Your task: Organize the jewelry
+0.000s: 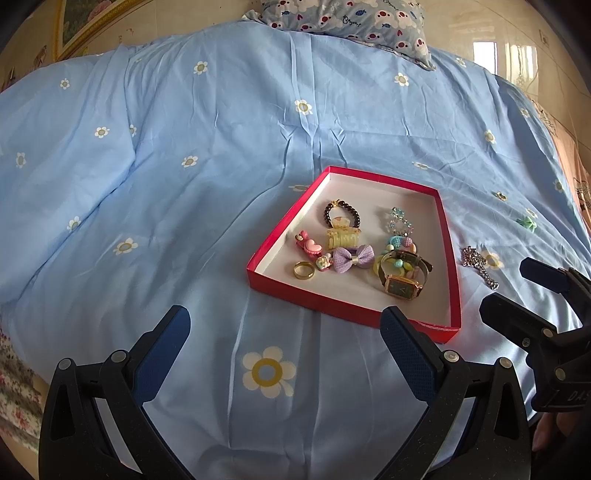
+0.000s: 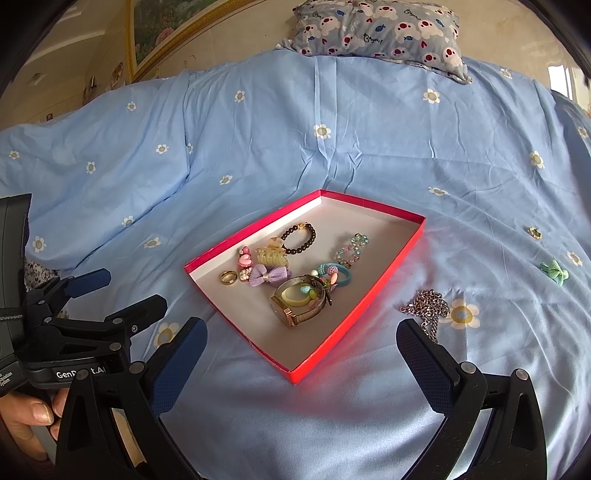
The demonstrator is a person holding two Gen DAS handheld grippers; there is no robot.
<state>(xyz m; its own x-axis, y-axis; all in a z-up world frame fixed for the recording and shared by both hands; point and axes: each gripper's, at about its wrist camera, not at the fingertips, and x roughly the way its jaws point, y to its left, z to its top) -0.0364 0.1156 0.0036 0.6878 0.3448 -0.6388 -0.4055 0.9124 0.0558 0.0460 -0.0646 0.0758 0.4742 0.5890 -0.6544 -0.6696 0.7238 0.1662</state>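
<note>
A red shallow box with a white inside lies on the blue bedspread and holds a gold watch, a purple bow, a gold ring, a dark bead bracelet, a yellow claw clip and other pieces. Outside it, to its right, lie a silver chain, a green hair tie and a small gold piece. My left gripper is open and empty in front of the box. My right gripper is open and empty, near the box's front corner and the chain.
A patterned pillow lies at the head of the bed. A framed picture hangs on the wall at the left. The bed's right edge drops off beyond the loose pieces.
</note>
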